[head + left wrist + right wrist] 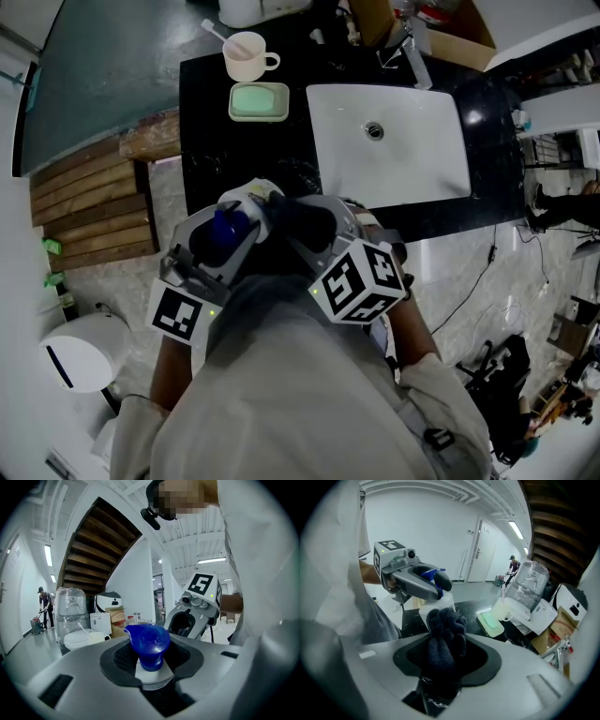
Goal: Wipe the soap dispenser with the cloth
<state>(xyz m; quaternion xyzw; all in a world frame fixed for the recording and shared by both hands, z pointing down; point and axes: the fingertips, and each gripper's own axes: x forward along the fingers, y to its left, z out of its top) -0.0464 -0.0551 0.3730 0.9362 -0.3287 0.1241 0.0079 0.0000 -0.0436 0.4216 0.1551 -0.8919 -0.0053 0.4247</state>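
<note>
The soap dispenser has a white bottle [255,194] and a blue pump head [225,228]. My left gripper [234,225] is shut on it below the pump; in the left gripper view the blue pump head [149,644] and white neck [153,676] sit between the jaws. My right gripper [298,227] is shut on a dark bunched cloth [443,644]. The cloth [305,217] lies against the dispenser's right side. In the right gripper view the white bottle [438,607] shows just behind the cloth, with the left gripper [417,581] above it.
Both grippers hang at the near edge of a black counter [202,141]. On it are a white sink [412,164] with a faucet [412,56], a green soap dish [260,101] and a pale cup [248,56]. Wooden steps [89,202] lie to the left.
</note>
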